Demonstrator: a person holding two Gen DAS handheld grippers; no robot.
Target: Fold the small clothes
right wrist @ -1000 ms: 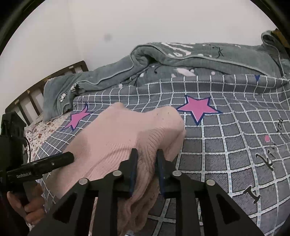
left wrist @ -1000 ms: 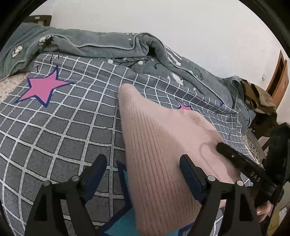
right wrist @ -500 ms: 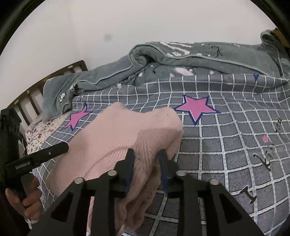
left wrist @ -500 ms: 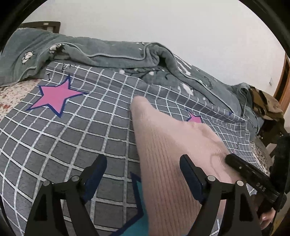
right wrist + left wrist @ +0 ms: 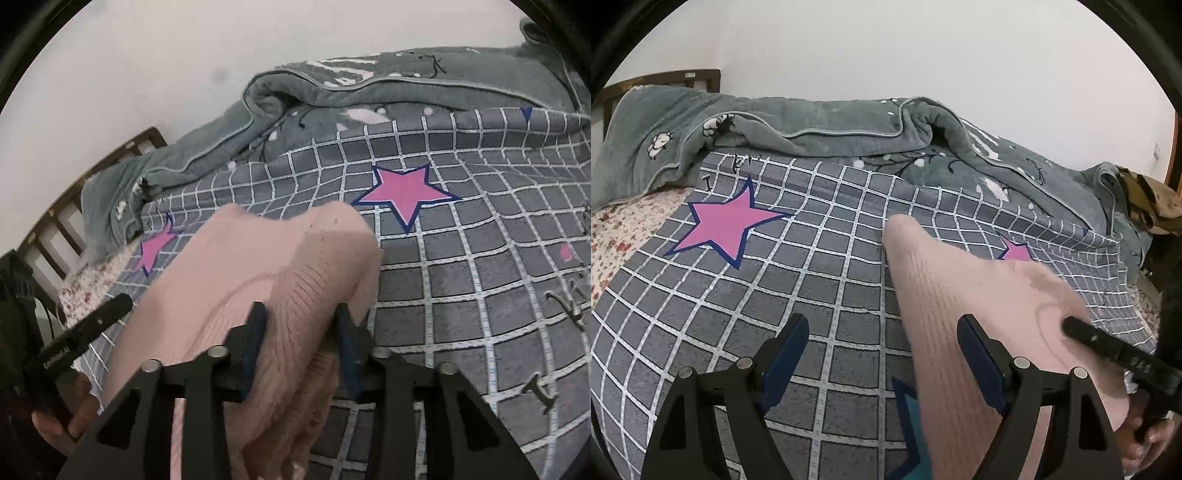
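A pink ribbed knit garment [image 5: 964,317] lies folded on the grey checked bedspread [image 5: 746,295]. My left gripper [image 5: 882,354] is open; its left finger is over bare bedspread and its right finger over the garment's left part. In the right wrist view the garment [image 5: 258,266] runs between the fingers of my right gripper [image 5: 301,339]. The jaws stand partly apart, with the fabric's edge bunched loosely between them. The right gripper's body also shows in the left wrist view [image 5: 1115,350].
A crumpled grey-green blanket [image 5: 812,125] lies along the far side of the bed by the white wall. A wooden headboard [image 5: 74,206] stands at the left end. Pink stars [image 5: 404,192] mark the bedspread. A brown garment [image 5: 1148,203] lies at the far right.
My right gripper has opened from shut on the garment's edge to partly apart. My left gripper has drifted left and back, so less of the garment sits between its fingers.
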